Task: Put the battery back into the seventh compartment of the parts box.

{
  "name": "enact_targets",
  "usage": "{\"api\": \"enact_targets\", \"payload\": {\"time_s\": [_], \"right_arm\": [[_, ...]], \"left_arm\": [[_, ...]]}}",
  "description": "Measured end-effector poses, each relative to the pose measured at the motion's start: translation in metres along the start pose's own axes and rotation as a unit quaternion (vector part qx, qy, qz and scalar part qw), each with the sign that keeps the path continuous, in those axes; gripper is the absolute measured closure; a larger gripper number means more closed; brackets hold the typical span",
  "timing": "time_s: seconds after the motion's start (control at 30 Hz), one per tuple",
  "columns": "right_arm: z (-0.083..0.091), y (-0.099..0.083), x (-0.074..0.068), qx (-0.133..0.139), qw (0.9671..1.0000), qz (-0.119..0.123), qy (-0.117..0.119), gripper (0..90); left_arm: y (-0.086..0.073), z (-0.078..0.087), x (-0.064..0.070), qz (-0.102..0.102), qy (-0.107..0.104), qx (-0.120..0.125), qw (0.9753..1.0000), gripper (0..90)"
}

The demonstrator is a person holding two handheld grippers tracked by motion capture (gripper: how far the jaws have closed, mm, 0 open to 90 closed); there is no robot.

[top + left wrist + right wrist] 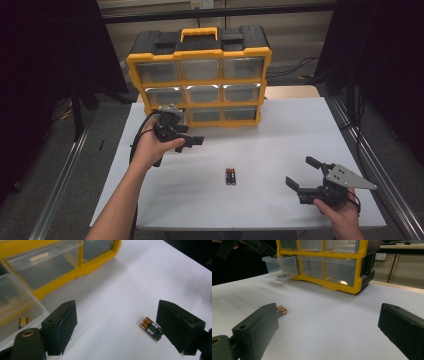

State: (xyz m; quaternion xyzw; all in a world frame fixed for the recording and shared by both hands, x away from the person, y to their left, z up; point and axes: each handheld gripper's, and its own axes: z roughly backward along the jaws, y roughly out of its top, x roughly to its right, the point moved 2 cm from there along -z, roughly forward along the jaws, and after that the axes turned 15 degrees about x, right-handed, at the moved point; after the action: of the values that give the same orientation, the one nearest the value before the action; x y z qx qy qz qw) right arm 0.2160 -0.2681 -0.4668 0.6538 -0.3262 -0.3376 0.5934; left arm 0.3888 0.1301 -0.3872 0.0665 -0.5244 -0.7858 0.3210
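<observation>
White tabletop (280,125) stretching out, batteries (230,176) lying mid-table, two side by side, well short of the yellow organizer (200,75) and its pulled-out drawer (279,266). Left gripper (192,141) hovering by that drawer, right gripper (305,175) resting low, both gaping wide and empty. Probably best coming down square over the pair, closing across the short width

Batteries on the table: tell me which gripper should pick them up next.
Probably left. The left gripper hangs open between the pulled-out drawer and the batteries. The right gripper, also open, sits farther from the drawer.
</observation>
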Motion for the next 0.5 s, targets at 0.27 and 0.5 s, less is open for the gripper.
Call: {"api": "enact_targets", "payload": {"time_s": [0.27, 0.5], "right_arm": [[0.0, 0.0, 0.0, -0.001, 1.0, -0.001, 0.001, 2.5], [0.0, 0.0, 0.0, -0.001, 1.0, 0.001, 0.001, 2.5]], "left_arm": [[-0.008, -0.006, 0.014, -0.018, -0.017, -0.006, 0.9997, 13.8], [-0.02, -0.013, 0.024, -0.026, -0.029, -0.015, 0.9991, 13.3]]}}
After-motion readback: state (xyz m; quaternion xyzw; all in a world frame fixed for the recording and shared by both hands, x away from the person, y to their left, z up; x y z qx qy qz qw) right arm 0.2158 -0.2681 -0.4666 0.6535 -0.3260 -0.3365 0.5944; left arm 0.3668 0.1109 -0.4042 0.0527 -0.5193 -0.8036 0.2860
